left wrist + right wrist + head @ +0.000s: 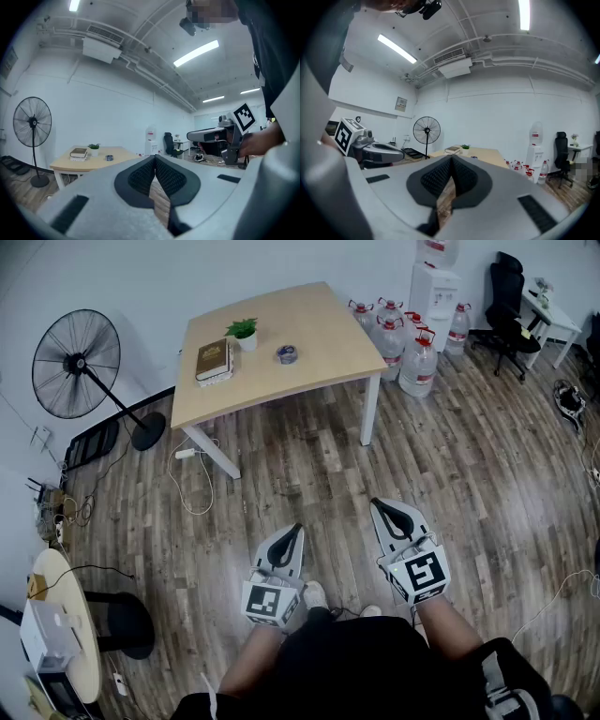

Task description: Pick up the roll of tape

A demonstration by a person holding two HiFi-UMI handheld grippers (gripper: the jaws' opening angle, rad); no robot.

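A: While the left gripper [296, 528] and right gripper [378, 504] hang level by the person's legs, where's the roll of tape [287, 354]?
B: On the desk [319, 329], mid-top, in from the near edge. Plant [245, 332] and book [214, 360] are just left of it.
A: Jaws?
B: Both closed, nothing between them. Wood floor [309, 474] lies between the grippers and the desk. Fan [75, 364] is off its left corner, water bottles [412, 352] off its right.

Smooth pale wood table [323, 320], glossy dark wood-plank floor [450, 465], matt grey plastic left hand-held gripper [298, 528].
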